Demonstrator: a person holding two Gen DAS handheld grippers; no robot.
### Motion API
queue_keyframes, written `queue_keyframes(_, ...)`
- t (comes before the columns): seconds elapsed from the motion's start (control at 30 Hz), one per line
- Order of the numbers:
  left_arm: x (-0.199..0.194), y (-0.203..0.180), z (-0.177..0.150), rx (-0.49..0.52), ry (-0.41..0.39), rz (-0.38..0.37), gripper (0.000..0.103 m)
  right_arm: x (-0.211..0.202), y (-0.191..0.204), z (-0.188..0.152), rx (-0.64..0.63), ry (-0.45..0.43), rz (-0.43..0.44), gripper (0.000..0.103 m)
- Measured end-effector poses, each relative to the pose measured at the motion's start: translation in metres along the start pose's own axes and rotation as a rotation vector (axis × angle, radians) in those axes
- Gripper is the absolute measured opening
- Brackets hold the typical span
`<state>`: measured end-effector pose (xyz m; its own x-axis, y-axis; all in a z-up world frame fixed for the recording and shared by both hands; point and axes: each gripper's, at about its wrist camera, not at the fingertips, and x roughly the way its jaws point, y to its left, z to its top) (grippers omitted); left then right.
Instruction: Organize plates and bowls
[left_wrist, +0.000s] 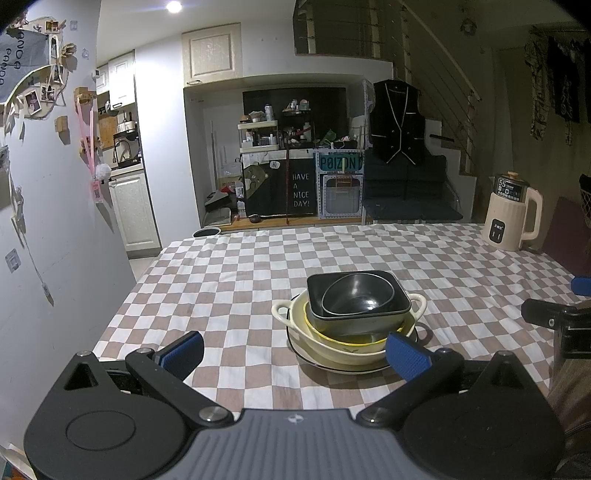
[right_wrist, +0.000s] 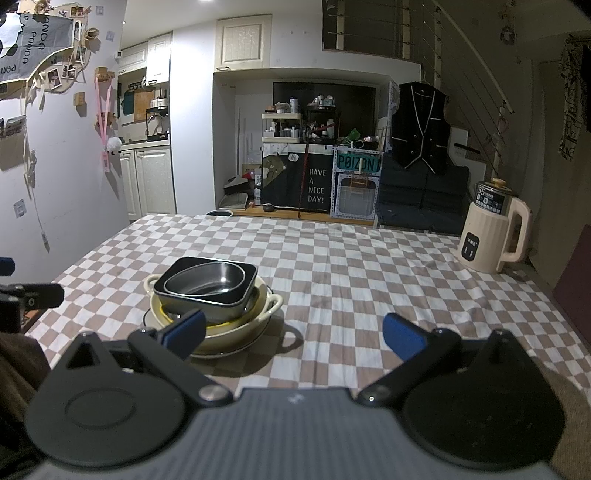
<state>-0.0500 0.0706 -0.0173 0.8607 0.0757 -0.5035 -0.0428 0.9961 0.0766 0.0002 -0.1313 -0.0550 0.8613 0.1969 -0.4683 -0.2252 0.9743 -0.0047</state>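
- The stack of dishes (left_wrist: 354, 321) sits on the checked tablecloth (left_wrist: 229, 280), near the table's middle; in the left wrist view it lies at about 1 o'clock from the left gripper (left_wrist: 295, 350).
- At the bottom is a white plate with a dark rim (left_wrist: 306, 356); on it rests a cream bowl with two small handles (left_wrist: 280, 308), one at 9 o'clock and one at 3 o'clock.
- Inside the cream bowl a yellow-rimmed bowl (left_wrist: 314, 325) shows only as a rim.
- Above that sits a black square bowl (left_wrist: 369, 321), and nested in it a round black bowl (left_wrist: 356, 297), tilted slightly.
- The left gripper's jaws are spread wide with nothing between them; its right blue pad (left_wrist: 406, 354) overlaps the near edge of the stack in the picture, but I cannot tell if it touches.
- The right gripper (right_wrist: 293, 334) is also wide open and holds nothing; the stack (right_wrist: 210, 295) lies at 11 o'clock from it, its left blue pad (right_wrist: 184, 330) in front of the bowls.
- A cream electric kettle (right_wrist: 491, 232) stands at the table's far right corner, at 2 o'clock, well apart from the dishes.
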Motion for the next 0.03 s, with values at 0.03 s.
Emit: queue_keyframes(0.03,0.0001,0.0002,-0.0001,-0.001,0.0,0.0,0.103,0.0001,0.0,0.0001,0.0,0.0,0.0,0.102)
